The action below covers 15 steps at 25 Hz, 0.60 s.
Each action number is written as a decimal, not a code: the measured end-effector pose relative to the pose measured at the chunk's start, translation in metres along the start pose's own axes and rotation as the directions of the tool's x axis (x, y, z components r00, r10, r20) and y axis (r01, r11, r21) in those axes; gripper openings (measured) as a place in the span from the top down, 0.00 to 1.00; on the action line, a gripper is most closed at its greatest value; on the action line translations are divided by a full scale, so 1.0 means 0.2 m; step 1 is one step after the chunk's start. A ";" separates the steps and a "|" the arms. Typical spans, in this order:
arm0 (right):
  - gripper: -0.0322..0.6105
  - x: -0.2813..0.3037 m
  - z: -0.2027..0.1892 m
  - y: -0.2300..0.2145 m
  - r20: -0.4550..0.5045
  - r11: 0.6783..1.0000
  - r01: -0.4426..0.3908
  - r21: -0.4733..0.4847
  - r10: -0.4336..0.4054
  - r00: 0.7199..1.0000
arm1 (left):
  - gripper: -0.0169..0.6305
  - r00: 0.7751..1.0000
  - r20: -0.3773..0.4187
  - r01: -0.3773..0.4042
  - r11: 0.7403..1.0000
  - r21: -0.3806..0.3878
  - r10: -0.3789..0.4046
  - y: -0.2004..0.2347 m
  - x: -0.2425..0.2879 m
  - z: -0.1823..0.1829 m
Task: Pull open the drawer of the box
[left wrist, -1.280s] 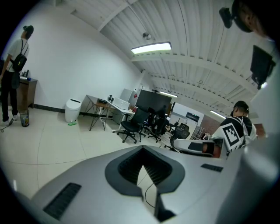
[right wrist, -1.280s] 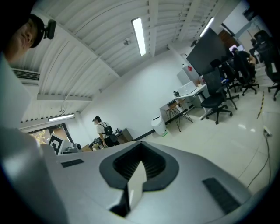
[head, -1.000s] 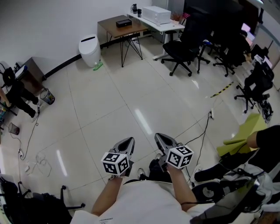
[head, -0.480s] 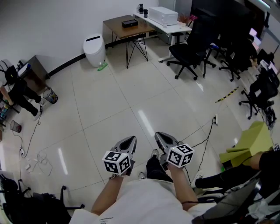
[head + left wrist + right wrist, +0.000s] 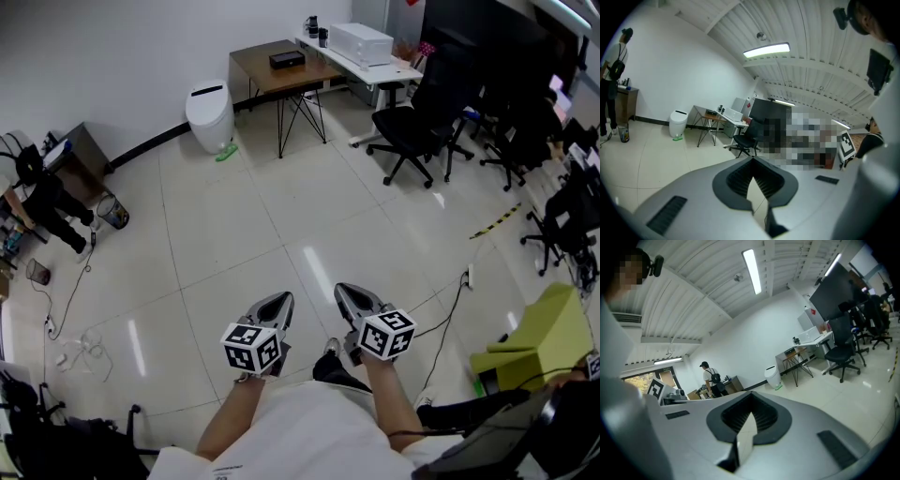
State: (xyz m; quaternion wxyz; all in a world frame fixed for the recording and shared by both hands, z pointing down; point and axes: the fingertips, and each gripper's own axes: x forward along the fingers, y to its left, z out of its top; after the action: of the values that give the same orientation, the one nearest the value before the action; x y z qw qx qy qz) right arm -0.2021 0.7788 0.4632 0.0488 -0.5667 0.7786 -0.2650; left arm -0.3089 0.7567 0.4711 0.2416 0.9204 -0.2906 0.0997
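the white box (image 5: 361, 42) sat on the far desk (image 5: 398, 71), well apart from us, its drawer too small to make out; we held the left gripper (image 5: 279, 299) and right gripper (image 5: 341, 291) side by side over the tiled floor (image 5: 234, 234), both jaws closed on nothing

Pale glossy floor tiles (image 5: 234, 216) spread below me to a plain white wall (image 5: 112, 56) with a dark skirting strip (image 5: 150, 145) at its foot; loose cables (image 5: 70, 309) trail across the tiles near the left edge. Against the far wall I note a white bin (image 5: 208, 114), just beside it a wooden table (image 5: 272, 67) on thin black legs, then a white desk (image 5: 361, 66) in the corner, with black office chairs (image 5: 422, 122) grouped to the right. Overhead, a ribbed white ceiling (image 5: 806, 42) carries a long strip light (image 5: 752, 270), lit.
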 end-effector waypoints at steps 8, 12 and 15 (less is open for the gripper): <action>0.97 0.17 0.19 -0.25 -0.006 1.000 -0.016 -0.020 0.016 1.000 | 0.97 0.999 0.023 -0.041 0.999 0.005 0.041 0.07 0.28 0.19; 0.97 0.26 0.26 -0.35 -0.007 0.999 -0.044 -0.014 0.044 0.999 | 0.97 0.998 0.026 -0.057 0.998 0.009 0.057 0.09 0.39 0.24; 0.97 0.31 0.31 -0.43 -0.011 0.997 -0.075 -0.012 0.074 0.997 | 0.97 0.997 0.028 -0.072 0.997 0.005 0.072 0.10 0.49 0.26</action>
State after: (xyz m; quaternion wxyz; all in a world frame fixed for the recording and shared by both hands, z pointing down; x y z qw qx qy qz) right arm -0.1271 0.6811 0.4638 0.0510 -0.5362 0.8011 -0.2609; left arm -0.2383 0.6682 0.4653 0.2309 0.9115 -0.3265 0.0965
